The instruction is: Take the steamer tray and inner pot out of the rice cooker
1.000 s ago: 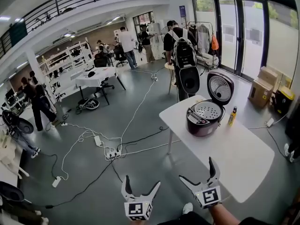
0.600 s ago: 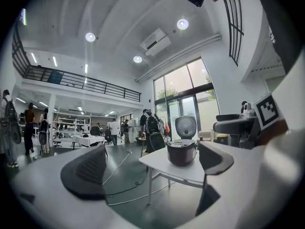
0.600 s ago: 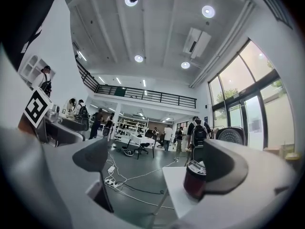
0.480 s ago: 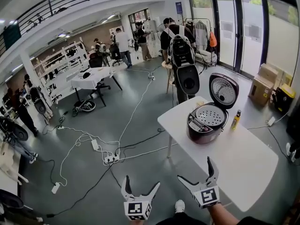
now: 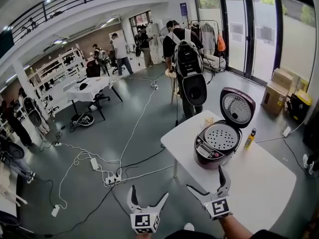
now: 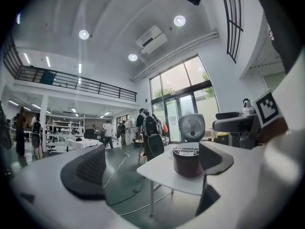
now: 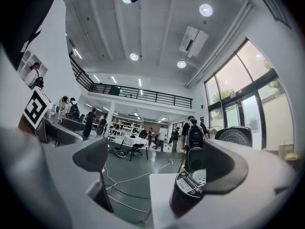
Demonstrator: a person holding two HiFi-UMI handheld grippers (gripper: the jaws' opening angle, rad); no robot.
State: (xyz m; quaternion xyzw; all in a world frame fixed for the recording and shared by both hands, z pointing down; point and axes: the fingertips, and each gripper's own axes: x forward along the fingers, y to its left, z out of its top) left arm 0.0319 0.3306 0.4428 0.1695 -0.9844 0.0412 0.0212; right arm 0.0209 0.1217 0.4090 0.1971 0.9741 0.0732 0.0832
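Maroon-bodied, the rice cooker [image 5: 219, 143] stands ahead of both our grippers and slightly to the right, well out of reach. Our right gripper [image 5: 205, 178] is clearly the nearer: the cooker lies almost straight beyond its jaws, while from our left gripper [image 5: 149, 192] it sits ahead and off to the right. Both grippers are empty, jaws spread wide, with only air and the distant cooker between them. The lid [image 5: 238, 105] stands open and upright on the cooker's far side and the control panel faces us, so the mouth is open from our side. The perforated steamer tray [image 5: 222, 136] sits flat in that mouth. It is round, so we judge no approach angle is favoured apart from keeping clear of the lid. The inner pot must lie beneath it; we cannot see it. Nothing has been lifted yet, and we judge the approach comes first.

The white table [image 5: 259, 178] runs ahead and to the right of our right gripper, bare apart from the cooker and a small yellow bottle [image 5: 249, 138] just beside it. Beyond are a grey floor with trailing cables [image 5: 124, 151], a person with a backpack [image 5: 187, 59] past the table, and glass doors [image 5: 249, 29] further right
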